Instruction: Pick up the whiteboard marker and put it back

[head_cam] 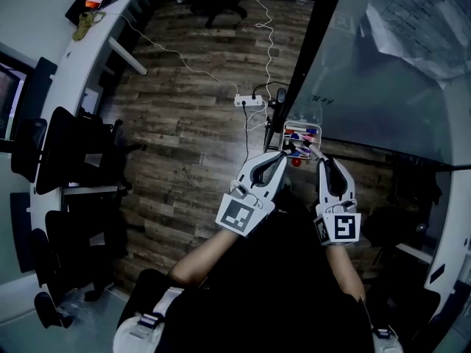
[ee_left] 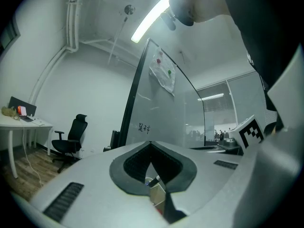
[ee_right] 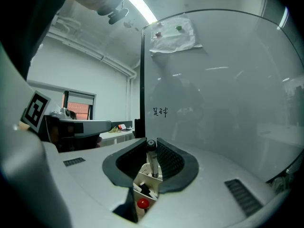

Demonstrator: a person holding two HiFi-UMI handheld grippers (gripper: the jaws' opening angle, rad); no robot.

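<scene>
My right gripper [ee_right: 151,144] is shut on the whiteboard marker [ee_right: 151,161], a grey pen standing upright between the jaws with its dark end up. Just below it is the white marker holder [ee_right: 145,183] with a red knob [ee_right: 141,204] inside. In the head view the holder [head_cam: 302,132] hangs at the lower edge of the glass whiteboard [head_cam: 383,72], with several coloured markers in it. The right gripper [head_cam: 321,160] reaches it from below and the marker [head_cam: 313,151] points into it. Next to it on the left, my left gripper [head_cam: 283,155] is shut and holds nothing. Its own view shows the holder [ee_left: 156,194] through its jaws.
A sheet of paper [head_cam: 419,20] hangs on the whiteboard. On the wooden floor lie a power strip [head_cam: 249,101] and its cables. Black office chairs [head_cam: 73,160] stand beside a curved white desk [head_cam: 66,57] on the left.
</scene>
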